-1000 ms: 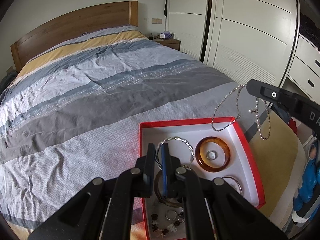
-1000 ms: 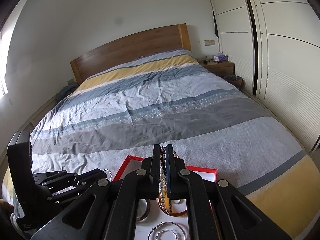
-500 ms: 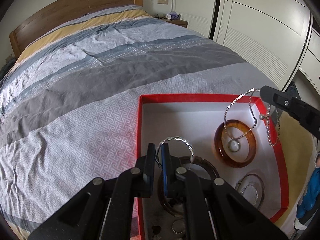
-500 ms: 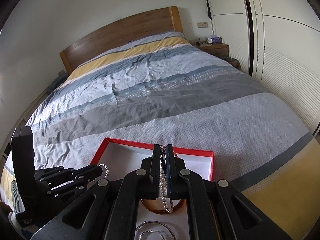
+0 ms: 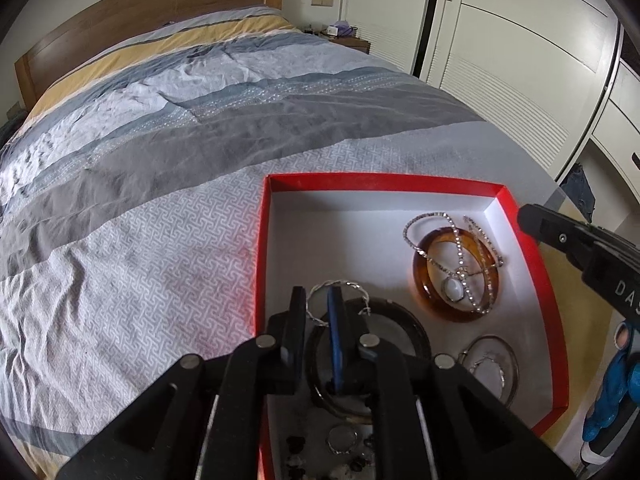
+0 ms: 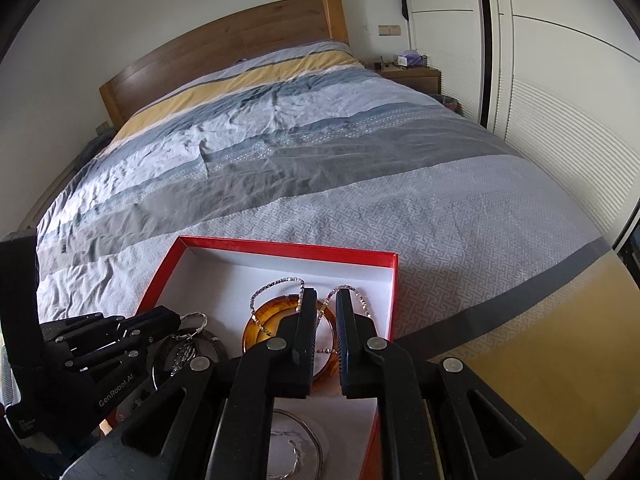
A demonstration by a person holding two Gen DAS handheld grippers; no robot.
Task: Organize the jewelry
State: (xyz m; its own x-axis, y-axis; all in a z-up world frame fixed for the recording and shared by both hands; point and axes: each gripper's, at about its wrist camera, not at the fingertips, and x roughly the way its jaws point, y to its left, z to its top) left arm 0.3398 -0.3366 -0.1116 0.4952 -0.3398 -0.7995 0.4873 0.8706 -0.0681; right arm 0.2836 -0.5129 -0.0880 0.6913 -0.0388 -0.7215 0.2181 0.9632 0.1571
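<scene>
The red box (image 5: pixel 538 264) with the white inside sits near the foot of the bed (image 5: pixel 160 184), on the pale patterned strip of the duvet. Past its far wall the bedspread runs wide open all the way up to the wooden headboard (image 6: pixel 224 46). To the right the white wardrobe doors (image 5: pixel 520 60) stand close by, so that side is tighter. The box's right wall is almost at the mattress edge.

Inside, the amber bangle (image 5: pixel 456 276) lies flat near the far right corner, with a sparkly beaded chain (image 5: pixel 436 258) draped loosely across it in loops and a small pale stone ring (image 5: pixel 452 290) sitting inside the bangle. A dark bangle (image 5: pixel 404 320) lies nearer the camera, a thin silver hoop (image 5: pixel 508 364) on the right, and some small rings and beads (image 5: pixel 340 440) at the near end.

Left gripper (image 5: pixel 318 308): jaws are opening, only a narrow gap so far, and a twisted silver bracelet (image 5: pixel 344 285) sits between them, leaning on the dark bangle. I don't see the pads pressing it anymore.

Right gripper (image 6: pixel 323 312): jaws opening too, slim gap, hovering right over the amber bangle. The chain lies below and around the tips, a strand visible in the gap, but it looks let go, resting on the bangle.
</scene>
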